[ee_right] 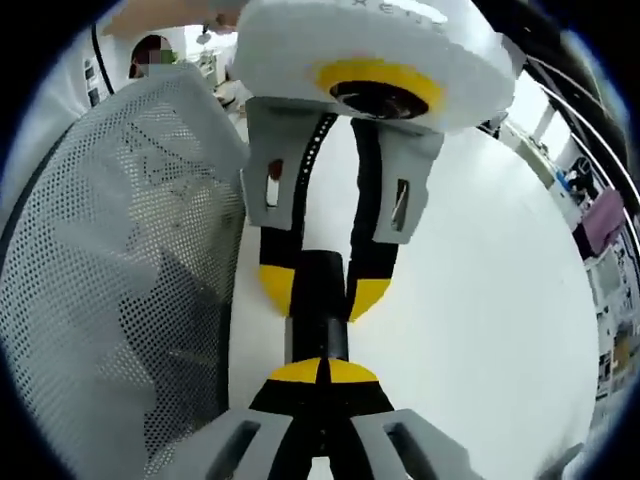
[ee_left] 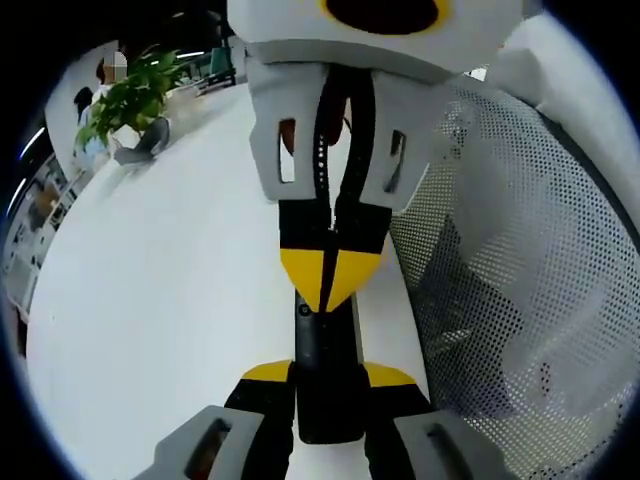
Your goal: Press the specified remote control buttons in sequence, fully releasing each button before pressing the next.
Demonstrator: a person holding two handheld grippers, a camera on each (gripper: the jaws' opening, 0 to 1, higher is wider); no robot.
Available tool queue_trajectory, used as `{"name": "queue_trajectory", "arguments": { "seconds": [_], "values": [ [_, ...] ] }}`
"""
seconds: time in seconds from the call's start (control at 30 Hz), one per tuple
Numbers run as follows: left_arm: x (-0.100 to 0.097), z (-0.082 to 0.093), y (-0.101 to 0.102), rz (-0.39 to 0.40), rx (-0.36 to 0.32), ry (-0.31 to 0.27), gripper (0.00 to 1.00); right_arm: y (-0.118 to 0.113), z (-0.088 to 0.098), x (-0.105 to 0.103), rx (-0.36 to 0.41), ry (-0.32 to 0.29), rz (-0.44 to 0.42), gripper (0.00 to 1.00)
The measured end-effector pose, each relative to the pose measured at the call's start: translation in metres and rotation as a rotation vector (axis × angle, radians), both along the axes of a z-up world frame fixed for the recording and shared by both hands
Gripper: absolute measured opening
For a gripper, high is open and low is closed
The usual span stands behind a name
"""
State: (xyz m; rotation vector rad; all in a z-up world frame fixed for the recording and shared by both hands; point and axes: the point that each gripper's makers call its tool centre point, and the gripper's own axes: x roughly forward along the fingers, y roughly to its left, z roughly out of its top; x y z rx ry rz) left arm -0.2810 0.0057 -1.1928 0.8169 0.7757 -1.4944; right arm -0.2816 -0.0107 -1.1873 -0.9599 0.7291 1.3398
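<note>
Remote control clamped by left tool; right tool, tips together, pressing off-centre could twist it loose.

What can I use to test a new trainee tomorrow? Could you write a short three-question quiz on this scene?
1. True or false: the left gripper holds the black remote between its two jaws.
2. Multiple choice: the jaws of the right gripper are A) wide open, B) closed together, C) clamped on a plant.
3. Fill in: the table under the remote is coloured ____.

Key: 1 true; 2 B; 3 white.
</note>
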Motion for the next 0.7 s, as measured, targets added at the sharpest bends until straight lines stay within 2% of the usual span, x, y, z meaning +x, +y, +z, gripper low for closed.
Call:
{"name": "queue_trajectory", "arguments": {
  "seconds": [0.07, 0.23, 0.33, 0.43, 0.7],
  "values": [
    [0.000, 0.000, 0.000, -0.003, 0.002, 0.000, 0.25, 0.000, 0.001, 0.002, 0.020, 0.020, -0.035, 0.00],
    [0.000, 0.000, 0.000, -0.004, 0.001, -0.001, 0.25, 0.000, 0.004, 0.003, 0.100, 0.178, -0.164, 0.00],
    [0.000, -0.001, 0.000, -0.001, -0.001, -0.001, 0.24, -0.008, 0.003, 0.016, 0.051, 0.101, -0.154, 0.00],
    [0.000, -0.001, 0.000, 0.002, -0.007, 0.000, 0.24, -0.004, 0.004, 0.012, 0.080, 0.177, -0.177, 0.00],
    [0.000, 0.000, 0.000, -0.001, -0.010, 0.001, 0.24, -0.004, 0.003, 0.012, 0.065, 0.214, -0.156, 0.00]
  ]
}}
